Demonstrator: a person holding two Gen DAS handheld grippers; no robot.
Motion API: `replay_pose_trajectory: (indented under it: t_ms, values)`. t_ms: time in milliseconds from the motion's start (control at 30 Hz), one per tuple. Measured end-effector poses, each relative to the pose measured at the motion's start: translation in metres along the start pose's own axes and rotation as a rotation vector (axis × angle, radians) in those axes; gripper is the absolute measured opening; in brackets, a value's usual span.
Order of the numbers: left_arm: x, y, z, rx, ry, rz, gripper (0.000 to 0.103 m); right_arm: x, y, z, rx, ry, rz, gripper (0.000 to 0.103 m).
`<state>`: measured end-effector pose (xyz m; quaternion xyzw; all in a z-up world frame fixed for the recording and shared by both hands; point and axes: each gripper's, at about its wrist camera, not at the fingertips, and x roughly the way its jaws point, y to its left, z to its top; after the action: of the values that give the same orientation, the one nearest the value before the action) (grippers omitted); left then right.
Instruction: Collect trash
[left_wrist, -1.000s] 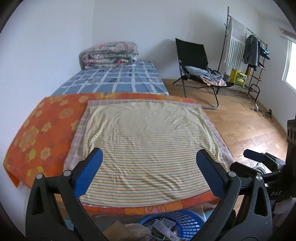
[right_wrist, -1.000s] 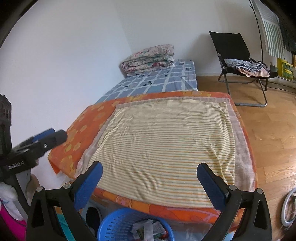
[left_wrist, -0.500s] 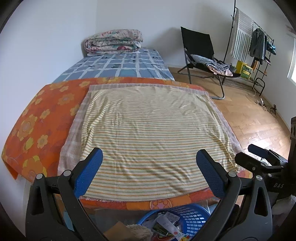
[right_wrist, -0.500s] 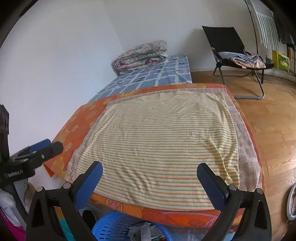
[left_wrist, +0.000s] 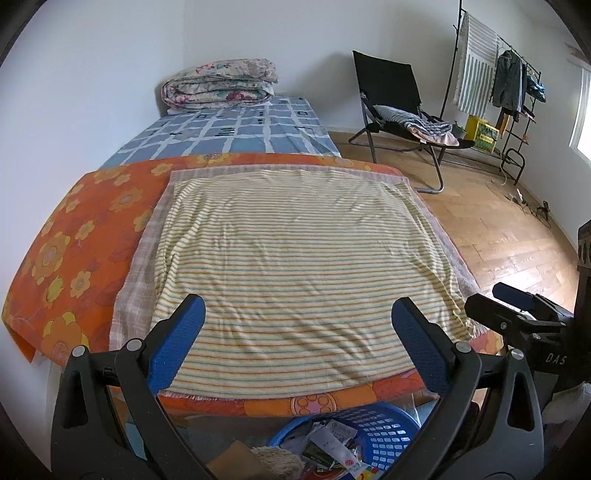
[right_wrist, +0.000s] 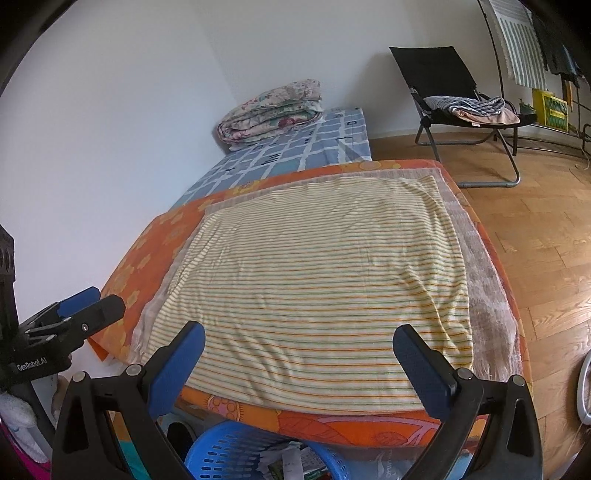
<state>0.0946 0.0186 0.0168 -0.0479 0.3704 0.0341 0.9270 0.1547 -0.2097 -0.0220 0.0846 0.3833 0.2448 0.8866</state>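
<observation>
**Both claws wide and empty above the trash basket at the near end of the bed**

The left gripper (left_wrist: 297, 343) was spread wide, its blue pads far apart with nothing between them. The right gripper (right_wrist: 299, 345) was equally wide and empty. Each showed in the other's camera: the right one at the right edge of the left wrist view, the left one at the left edge of the right wrist view.

Both hovered over the near end of a bed covered by a yellow striped sheet (left_wrist: 295, 258) lying flat on an orange flowered blanket (left_wrist: 85, 236). On the floor just below the bed's near edge stood a blue plastic basket (left_wrist: 384, 432), and the trash (left_wrist: 332, 443) sat inside it: crumpled paper and wrappers, partly hidden by the gripper bodies. The same basket (right_wrist: 221, 450) appeared at the bottom of the right wrist view.

At the far end of the bed lay a folded floral quilt (left_wrist: 221, 85) on a blue checked sheet (left_wrist: 236, 133). To the right, on the wooden floor (left_wrist: 498, 236), stood a black folding chair (left_wrist: 391, 85) with cloth on its seat, and beyond it a clothes rack (left_wrist: 506, 81).
</observation>
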Motion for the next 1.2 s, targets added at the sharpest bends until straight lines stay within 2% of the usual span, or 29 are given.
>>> replay_pose_trajectory:
  t_ms: [1200]
  values:
    - [-0.0011, 0.0051, -0.0018, -0.014, 0.007, -0.001, 0.103, 0.01, -0.0006, -0.006, 0.01, 0.031, -0.003, 0.103]
